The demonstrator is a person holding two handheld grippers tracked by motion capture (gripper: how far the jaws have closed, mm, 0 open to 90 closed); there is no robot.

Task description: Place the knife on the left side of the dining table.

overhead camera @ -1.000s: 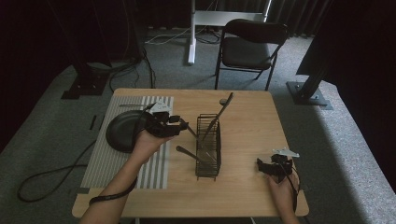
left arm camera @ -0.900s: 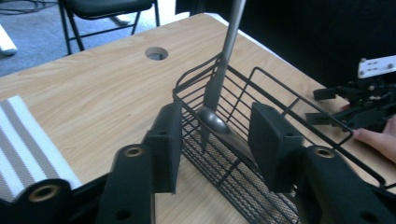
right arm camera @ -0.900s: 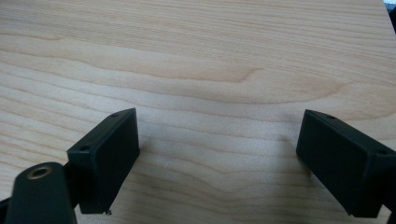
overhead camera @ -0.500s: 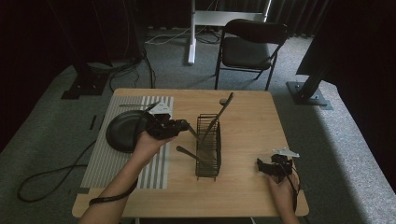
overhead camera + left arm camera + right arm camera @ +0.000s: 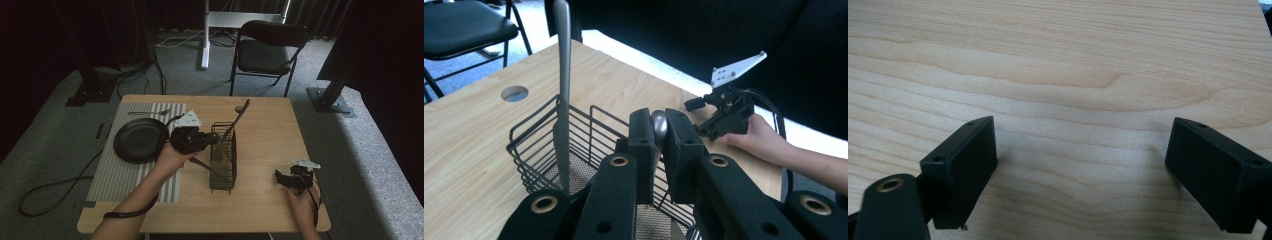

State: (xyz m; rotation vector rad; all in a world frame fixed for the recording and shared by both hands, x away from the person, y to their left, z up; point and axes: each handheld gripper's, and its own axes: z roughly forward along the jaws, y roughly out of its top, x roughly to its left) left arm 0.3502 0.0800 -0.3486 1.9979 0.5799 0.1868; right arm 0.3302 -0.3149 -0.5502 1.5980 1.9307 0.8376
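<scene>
Left gripper view: a rounded metal handle end [image 5: 659,126], perhaps a spoon's, is pinched by the left gripper [image 5: 658,145] above the wire basket [image 5: 531,145]. With so little gripped, it could slip. The right gripper [image 5: 1080,170] is held spread over bare table [image 5: 1063,60].

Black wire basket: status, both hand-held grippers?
Left hand-held gripper shut on rounded metal utensil handle over black wire basket. Right hand-held gripper open above bare wooden table. Nothing blocking.
</scene>
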